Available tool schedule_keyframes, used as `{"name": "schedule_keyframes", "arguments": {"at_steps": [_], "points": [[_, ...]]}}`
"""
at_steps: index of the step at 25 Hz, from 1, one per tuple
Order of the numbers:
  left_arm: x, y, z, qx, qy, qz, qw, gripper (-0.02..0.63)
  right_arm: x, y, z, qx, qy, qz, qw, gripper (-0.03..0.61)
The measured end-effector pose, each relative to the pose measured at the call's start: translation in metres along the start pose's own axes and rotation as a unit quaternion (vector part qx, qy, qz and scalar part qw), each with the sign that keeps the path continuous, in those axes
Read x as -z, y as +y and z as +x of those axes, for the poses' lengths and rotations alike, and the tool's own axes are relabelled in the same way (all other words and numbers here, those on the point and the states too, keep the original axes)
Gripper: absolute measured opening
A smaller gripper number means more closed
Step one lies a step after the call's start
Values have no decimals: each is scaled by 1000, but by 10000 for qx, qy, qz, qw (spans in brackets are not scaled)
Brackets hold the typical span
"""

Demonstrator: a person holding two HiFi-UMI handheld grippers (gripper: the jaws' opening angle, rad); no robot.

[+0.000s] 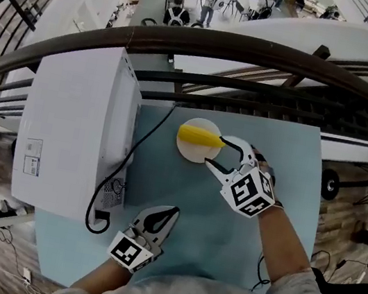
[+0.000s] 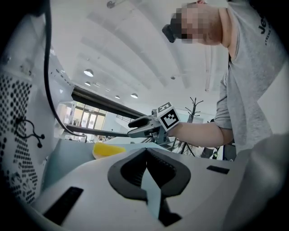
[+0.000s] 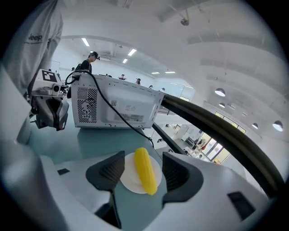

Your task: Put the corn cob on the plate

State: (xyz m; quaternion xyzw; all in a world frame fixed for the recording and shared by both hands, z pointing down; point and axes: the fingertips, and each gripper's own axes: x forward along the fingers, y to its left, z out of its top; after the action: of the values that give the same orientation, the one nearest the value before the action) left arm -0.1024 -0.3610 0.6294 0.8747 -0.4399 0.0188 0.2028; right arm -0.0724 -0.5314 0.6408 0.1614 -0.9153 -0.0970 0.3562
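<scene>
The yellow corn cob [image 1: 200, 136] lies across the small white plate [image 1: 193, 153] at the far middle of the pale blue table. My right gripper [image 1: 219, 153] hangs just right of the cob's end, jaws wide open, pads off it. In the right gripper view the corn cob [image 3: 146, 170] and plate [image 3: 128, 182] show below, between the spread fingers [image 3: 112, 168]. My left gripper [image 1: 172, 212] is over the near table, shut and holding nothing; its pads [image 2: 146, 152] meet at the tips. From there the corn cob [image 2: 108, 149] and the right gripper [image 2: 136, 122] sit ahead.
A white microwave [image 1: 74, 130] fills the table's left side, with its black cable [image 1: 128, 161] trailing down toward the plug near my left gripper. A dark railing [image 1: 257, 50] runs behind the table's far edge. The microwave [image 3: 115, 106] also shows behind the plate.
</scene>
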Motion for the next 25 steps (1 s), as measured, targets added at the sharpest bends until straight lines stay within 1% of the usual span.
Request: {"name": "schedule_keyframes", "arguments": {"at_steps": [5, 13, 18, 20, 22, 25], "points": [[-19, -13, -23, -71, -74, 101, 9999, 18, -15, 12, -31, 84, -18, 96, 9999, 250], [-57, -34, -71, -244, -322, 324, 9987, 18, -42, 35, -83, 264, 5, 58, 9996, 187], [-71, -42, -109, -455, -451, 283, 9975, 18, -65, 55, -116, 353, -39, -4, 9994, 151], [-78, -45, -123, -568, -508, 321, 9966, 18, -75, 60, -131, 407, -89, -47, 9991, 127], [-84, -53, -139, -667, -547, 357, 9956, 18, -84, 67, -149, 475, -153, -55, 9987, 89], [-94, -66, -163, -750, -640, 384, 9944, 18, -97, 79, -175, 567, -301, 72, 9979, 39]]}}
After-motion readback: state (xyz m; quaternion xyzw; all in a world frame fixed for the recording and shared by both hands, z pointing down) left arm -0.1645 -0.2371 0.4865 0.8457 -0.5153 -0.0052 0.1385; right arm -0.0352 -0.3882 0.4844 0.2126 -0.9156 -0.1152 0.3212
